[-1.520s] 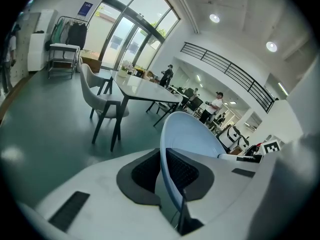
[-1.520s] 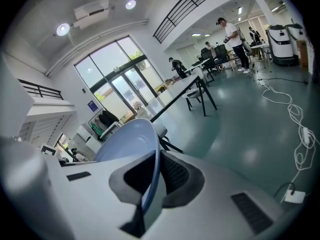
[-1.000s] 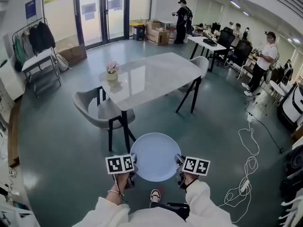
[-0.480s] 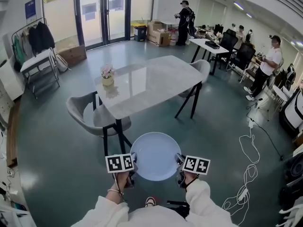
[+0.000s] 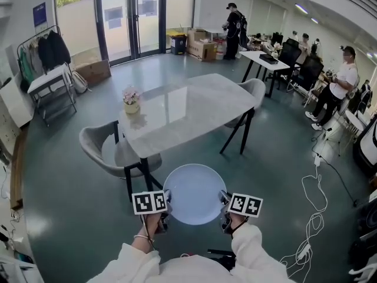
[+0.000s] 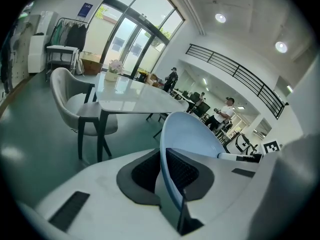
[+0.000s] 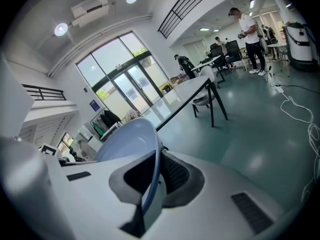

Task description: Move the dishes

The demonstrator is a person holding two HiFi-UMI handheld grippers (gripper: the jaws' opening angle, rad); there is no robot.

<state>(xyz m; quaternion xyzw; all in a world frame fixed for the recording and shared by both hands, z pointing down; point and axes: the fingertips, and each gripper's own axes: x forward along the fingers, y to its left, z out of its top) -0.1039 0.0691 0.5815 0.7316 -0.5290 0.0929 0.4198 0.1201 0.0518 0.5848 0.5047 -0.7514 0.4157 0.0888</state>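
A pale blue round plate (image 5: 194, 193) is carried level in front of me, above the floor, held by both grippers. My left gripper (image 5: 166, 203) is shut on the plate's left rim, and my right gripper (image 5: 223, 204) is shut on its right rim. In the left gripper view the plate (image 6: 189, 133) stands edge-on between the dark pads, with the left gripper (image 6: 163, 172) clamped on its rim. The right gripper view shows the same plate (image 7: 126, 141) pinched by the right gripper (image 7: 154, 176).
A white marble table (image 5: 188, 108) stands just ahead, bearing a small flower pot (image 5: 131, 101). Grey chairs (image 5: 111, 151) sit at its left side and its far end (image 5: 253, 90). A white cable (image 5: 312, 217) loops on the floor at the right. Several people stand by desks at the back right.
The table and chairs have drawn nearer in the head view as I walk toward them. The plate and both grippers keep the same place and grip in front of me.
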